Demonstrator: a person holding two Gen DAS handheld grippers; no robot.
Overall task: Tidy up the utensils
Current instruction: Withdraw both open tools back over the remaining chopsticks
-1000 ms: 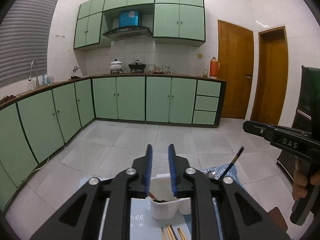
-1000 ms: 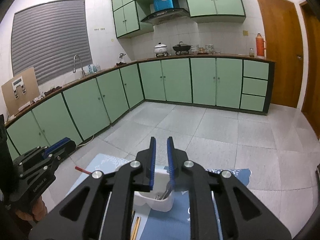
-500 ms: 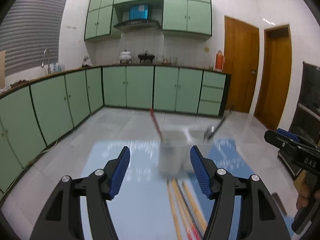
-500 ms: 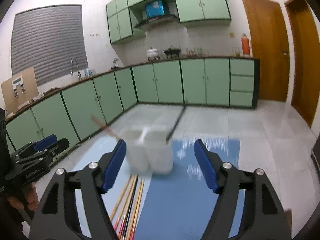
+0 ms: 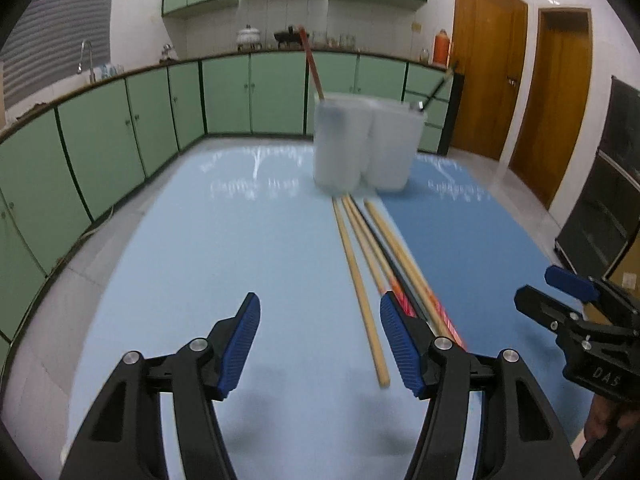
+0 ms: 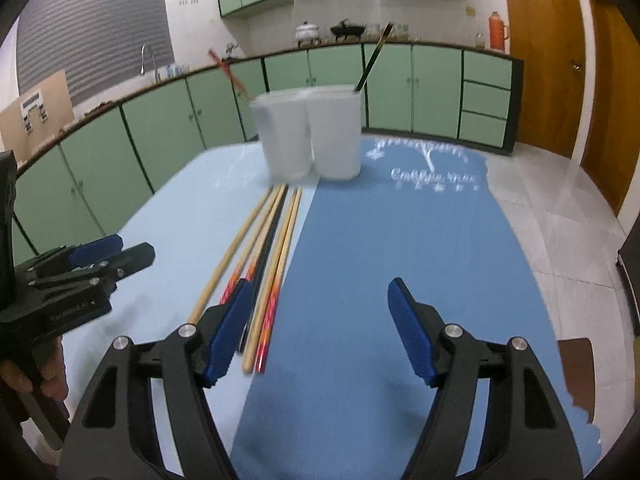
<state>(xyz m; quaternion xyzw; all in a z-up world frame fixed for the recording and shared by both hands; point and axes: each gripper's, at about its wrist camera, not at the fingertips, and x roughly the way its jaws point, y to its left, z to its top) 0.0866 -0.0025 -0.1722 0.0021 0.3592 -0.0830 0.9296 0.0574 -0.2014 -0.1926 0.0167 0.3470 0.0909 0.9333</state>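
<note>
The chopsticks (image 6: 264, 256) lie bunched on the mat, near side of the white holder (image 6: 310, 136). We hold both claws spread and empty: left gripper (image 5: 320, 344), right gripper (image 6: 320, 332). Packed so tightly, a pinch could catch two sticks or scatter the bundle.

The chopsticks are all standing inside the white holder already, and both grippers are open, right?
Not quite. One red chopstick and one dark one stand in the white holder, but the other chopsticks lie flat on the blue mat, as the right wrist view shows. Both the left gripper and the right gripper are open.
</note>
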